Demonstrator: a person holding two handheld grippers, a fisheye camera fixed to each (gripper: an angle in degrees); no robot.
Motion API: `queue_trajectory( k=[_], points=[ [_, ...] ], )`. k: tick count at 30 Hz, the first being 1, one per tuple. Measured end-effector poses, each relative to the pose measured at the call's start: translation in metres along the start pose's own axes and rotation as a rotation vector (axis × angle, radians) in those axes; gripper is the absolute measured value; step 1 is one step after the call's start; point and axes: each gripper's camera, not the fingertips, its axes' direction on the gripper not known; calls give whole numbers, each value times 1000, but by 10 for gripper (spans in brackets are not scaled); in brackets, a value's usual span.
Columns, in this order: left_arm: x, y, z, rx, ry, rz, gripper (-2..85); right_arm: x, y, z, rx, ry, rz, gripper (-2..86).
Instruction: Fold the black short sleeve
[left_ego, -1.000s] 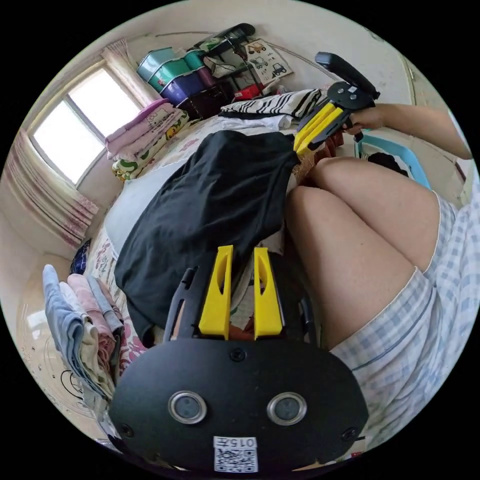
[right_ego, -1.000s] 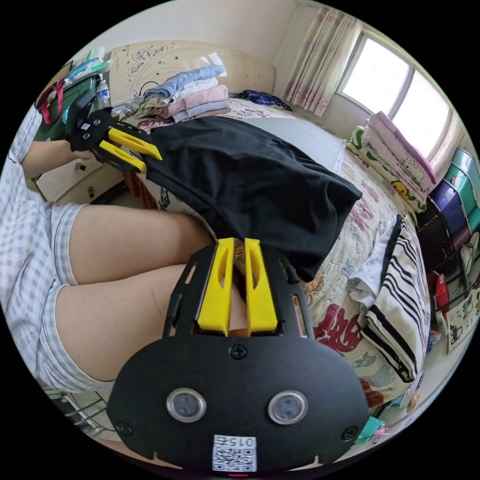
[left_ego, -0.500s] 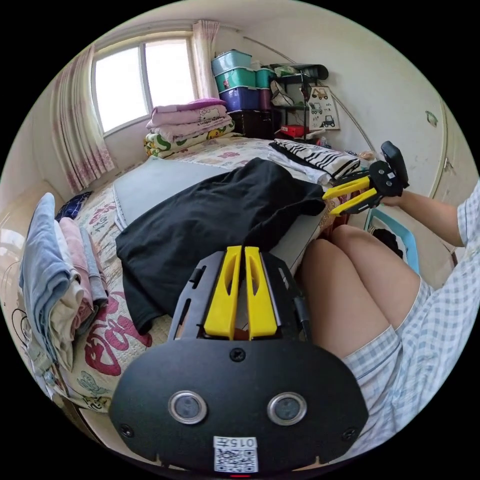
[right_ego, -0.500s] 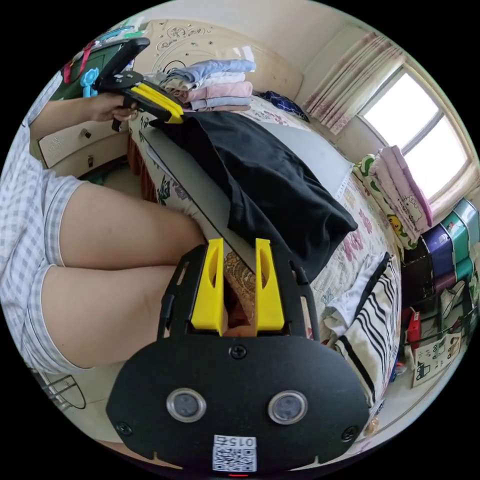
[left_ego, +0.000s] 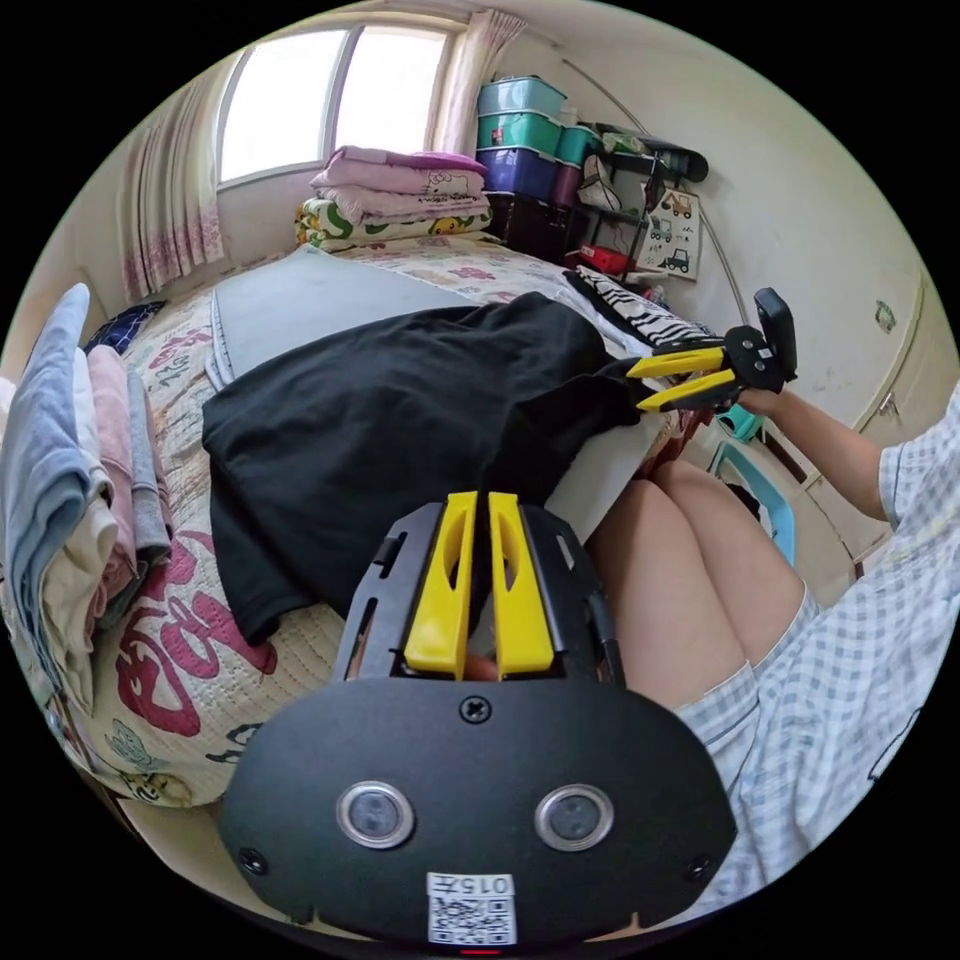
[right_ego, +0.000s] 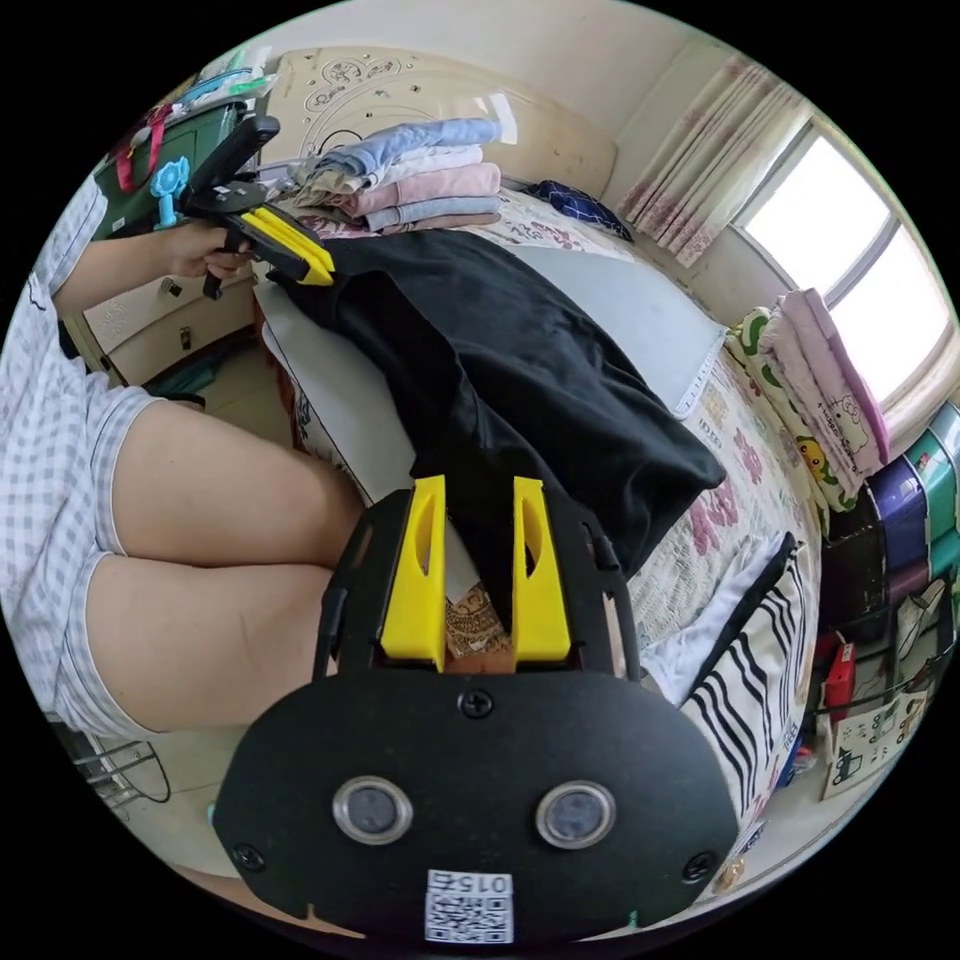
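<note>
lying across grey board (right_ego: 640, 320) — black short sleeve (left_ego: 400, 420), long axis between both tongs

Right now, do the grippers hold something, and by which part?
The left gripper is shut on the near edge of the black shirt. The right gripper is open, with fabric between its jaws.

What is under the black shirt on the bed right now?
The black shirt lies mostly on a grey board, which rests on the patterned quilt. Its near corner hangs onto the quilt. Anything else beneath the cloth is covered.
</note>
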Motion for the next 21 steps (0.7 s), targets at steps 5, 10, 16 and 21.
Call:
queue_trajectory(
  k=[5,10,16,21],
  points=[
    [-8,-3,9,-47,23,31,10,14,-4,7,-40,-35,-71,119],
    [-9,-7,19,-102,43,100,6,45,-13,15,-98,-175,-79,120],
    [-15,-11,25,-116,28,145,3,76,-35,21,-145,-244,-104,120],
    [-34,-10,21,-86,62,98,3,85,-44,16,-195,-302,-135,0]
  ],
)
